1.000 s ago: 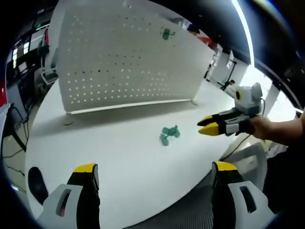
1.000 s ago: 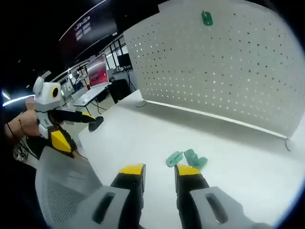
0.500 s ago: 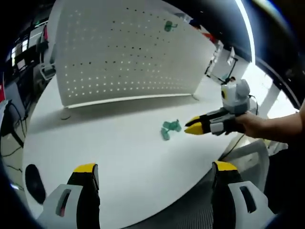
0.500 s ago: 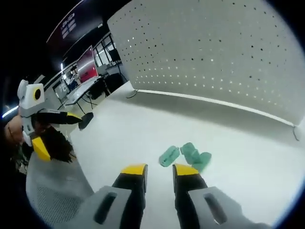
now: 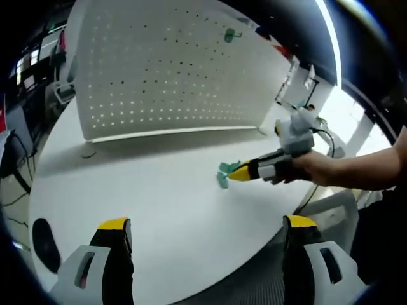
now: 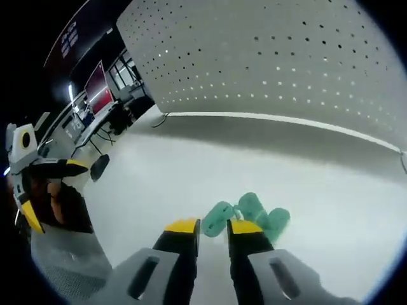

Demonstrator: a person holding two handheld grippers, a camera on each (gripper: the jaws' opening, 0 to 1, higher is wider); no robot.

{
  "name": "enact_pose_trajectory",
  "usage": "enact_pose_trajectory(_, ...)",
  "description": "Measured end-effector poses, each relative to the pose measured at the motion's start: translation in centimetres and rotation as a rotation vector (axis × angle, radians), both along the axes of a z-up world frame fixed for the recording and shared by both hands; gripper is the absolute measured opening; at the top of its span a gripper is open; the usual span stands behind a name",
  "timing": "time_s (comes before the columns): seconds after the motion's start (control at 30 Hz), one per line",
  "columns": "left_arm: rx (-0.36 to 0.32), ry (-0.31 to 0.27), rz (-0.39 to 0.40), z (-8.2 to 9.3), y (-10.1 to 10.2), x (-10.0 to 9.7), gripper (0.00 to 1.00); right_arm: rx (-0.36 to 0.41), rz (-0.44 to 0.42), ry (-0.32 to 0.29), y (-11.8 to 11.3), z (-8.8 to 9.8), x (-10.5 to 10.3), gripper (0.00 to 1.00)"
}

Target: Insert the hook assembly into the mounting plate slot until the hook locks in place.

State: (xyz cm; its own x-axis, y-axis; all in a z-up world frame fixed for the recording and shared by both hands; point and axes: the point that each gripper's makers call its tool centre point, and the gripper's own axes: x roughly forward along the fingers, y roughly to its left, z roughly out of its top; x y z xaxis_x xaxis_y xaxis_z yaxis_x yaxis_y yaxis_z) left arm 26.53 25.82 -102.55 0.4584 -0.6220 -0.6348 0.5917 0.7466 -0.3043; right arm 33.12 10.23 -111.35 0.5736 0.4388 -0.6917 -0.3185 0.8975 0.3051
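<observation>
Reaching green hooks [image 6: 248,213], right hand-held gripper [image 6: 207,226] narrowly parted, empty; left view shows pegboard hook [image 5: 228,35].

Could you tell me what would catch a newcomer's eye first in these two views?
The big white perforated board standing at the back of the white table, with one green hook hung near its top edge. Next, the cluster of green hook pieces lying on the table, with the right gripper reaching them, its yellow-tipped jaws a narrow gap apart. The left gripper hangs back, jaws wide apart.
</observation>
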Motion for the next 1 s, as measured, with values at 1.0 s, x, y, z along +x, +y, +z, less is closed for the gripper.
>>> enact_pose_trajectory(1.0, -0.009, -0.008, 0.005, 0.3, -0.4, 0.0, 1.0, 0.145, -0.117, 0.024, 1.6, 2.3, -0.5, 0.0)
